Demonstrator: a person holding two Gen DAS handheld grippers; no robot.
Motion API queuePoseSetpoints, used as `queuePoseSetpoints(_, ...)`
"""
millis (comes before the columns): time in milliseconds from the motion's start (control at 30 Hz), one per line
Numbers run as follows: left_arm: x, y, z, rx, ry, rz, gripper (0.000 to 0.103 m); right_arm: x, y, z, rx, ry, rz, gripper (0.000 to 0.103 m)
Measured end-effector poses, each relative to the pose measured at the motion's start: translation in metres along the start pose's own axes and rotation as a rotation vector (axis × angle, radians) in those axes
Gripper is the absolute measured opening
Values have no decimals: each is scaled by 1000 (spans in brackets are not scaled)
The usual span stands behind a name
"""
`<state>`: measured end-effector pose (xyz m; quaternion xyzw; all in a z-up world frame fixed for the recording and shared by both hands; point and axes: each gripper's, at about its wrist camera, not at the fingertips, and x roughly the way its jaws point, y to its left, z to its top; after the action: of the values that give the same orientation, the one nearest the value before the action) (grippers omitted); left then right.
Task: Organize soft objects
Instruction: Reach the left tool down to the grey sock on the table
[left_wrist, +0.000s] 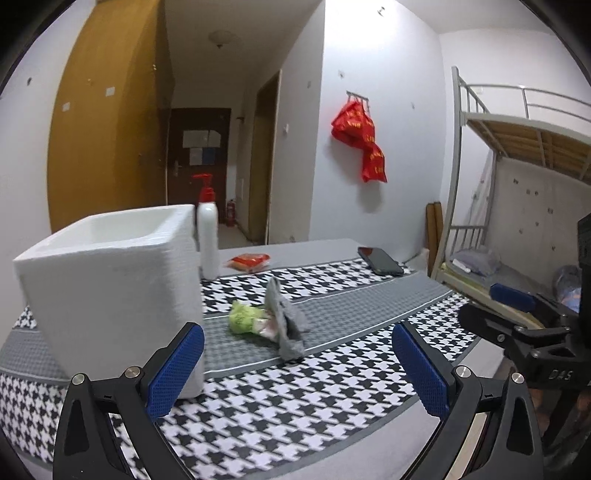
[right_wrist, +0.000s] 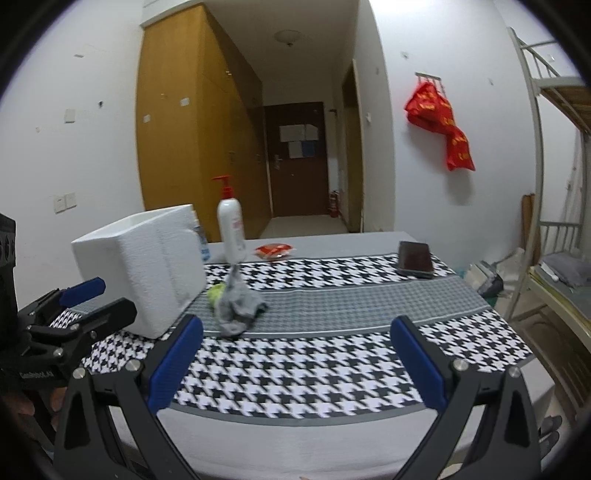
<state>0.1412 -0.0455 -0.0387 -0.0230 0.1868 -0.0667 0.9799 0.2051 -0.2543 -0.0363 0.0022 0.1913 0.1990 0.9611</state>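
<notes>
Left hand-held gripper (left_wrist: 297, 373): black frame with blue ribbed pads, jaws spread wide, nothing between them; it hangs low over the near edge of the table.
White foam box (left_wrist: 110, 280): a tall square open-topped container of white foam, standing upright ahead and to the left of the left hand-held gripper, close by its left pad.
White pump bottle (left_wrist: 208, 240): tall white plastic bottle with a red pump head, upright just behind the foam box's right corner.
Green soft toy (left_wrist: 243, 317): a small crumpled yellow-green soft piece lying straight ahead of the left hand-held gripper, on the grey band of the cloth, touching the grey sock.
Grey sock (left_wrist: 286, 321): a rumpled grey fabric sock, one end sticking up, lying partly over the green piece; it sits ahead and left of the right hand-held gripper.
Red packet (left_wrist: 249, 261): flat red-orange wrapper farther back, near the bottle.
Black phone (left_wrist: 380, 260): flat dark slab far ahead to the right.
Table (left_wrist: 295, 413): covered by a black-and-white houndstooth cloth with grey bands.
Right hand-held gripper (right_wrist: 295, 362): same black and blue build, jaws wide apart, empty, over the near edge of the table.
</notes>
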Motion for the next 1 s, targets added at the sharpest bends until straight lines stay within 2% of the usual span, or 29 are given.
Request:
queuePoseSetpoints(200, 35, -9, 5, 5, 77, -19, 102, 8, -20, -2, 22, 1, -15, 102)
queuePoseSetpoints(367, 59, -18, 9, 39, 116, 0, 102, 23, -34, -5, 53, 32, -16, 102)
queuePoseSetpoints(500, 79, -14, 14, 6, 162, 9, 102, 35, -42, -7, 56, 62, -23, 102)
queuePoseSetpoints(1000, 127, -10, 18, 6, 253, 51, 102, 55, -54, -4, 64, 101, 11, 102)
